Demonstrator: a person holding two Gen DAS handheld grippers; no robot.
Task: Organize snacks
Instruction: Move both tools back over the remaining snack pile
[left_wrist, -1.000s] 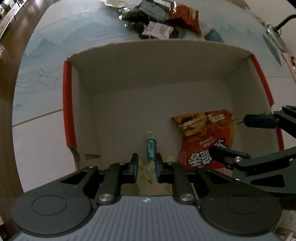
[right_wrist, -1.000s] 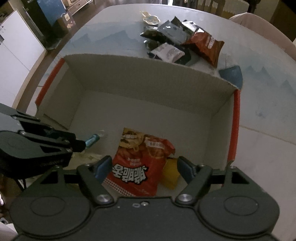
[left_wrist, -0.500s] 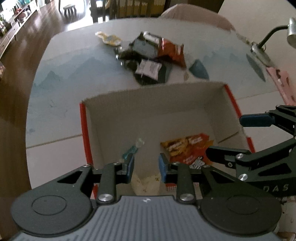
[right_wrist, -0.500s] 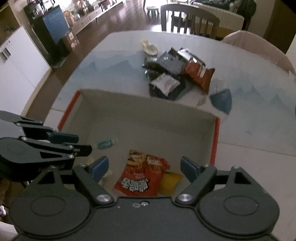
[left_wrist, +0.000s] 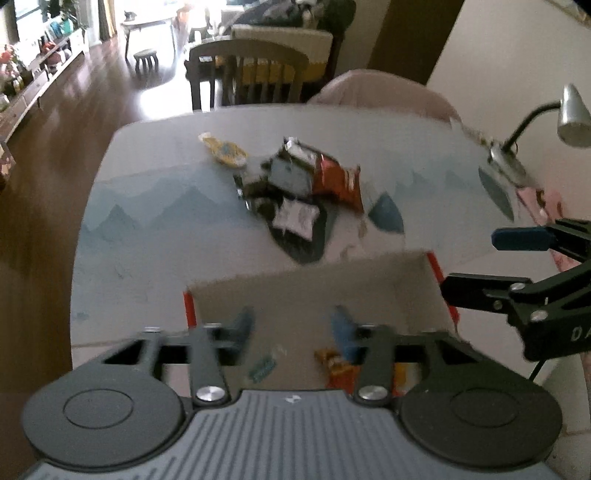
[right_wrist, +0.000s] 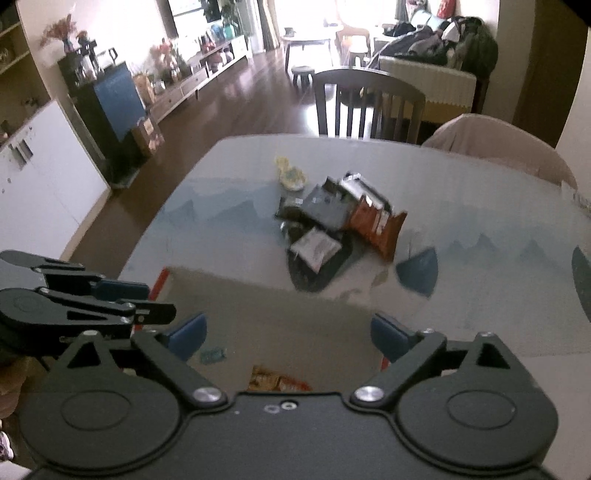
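Observation:
An open cardboard box (left_wrist: 314, 291) with red edges lies on the table below both grippers. On its floor rest a small teal packet (left_wrist: 262, 367) and a red chip bag (left_wrist: 338, 369). My left gripper (left_wrist: 293, 326) hangs above the box, its jaws opening with nothing between them. The right gripper (right_wrist: 288, 334) is also above the box (right_wrist: 277, 306), jaws wide and still opening, with nothing between them. The teal packet (right_wrist: 213, 355) and the red bag (right_wrist: 277, 380) show under it. A pile of snack packets (left_wrist: 303, 184) (right_wrist: 332, 218) sits beyond the box at mid-table.
A pale yellow packet (left_wrist: 225, 151) lies apart, at the far left of the pile. A desk lamp (left_wrist: 569, 114) stands at the table's right. A wooden chair (right_wrist: 365, 103) and a covered chair (right_wrist: 491, 144) stand behind the far edge. Dark floor lies off the left edge.
Both grippers have risen out of the box and tipped up toward the far table. The left jaws went from nearly shut to wide; the right jaws widened further. The box's snacks stayed put.

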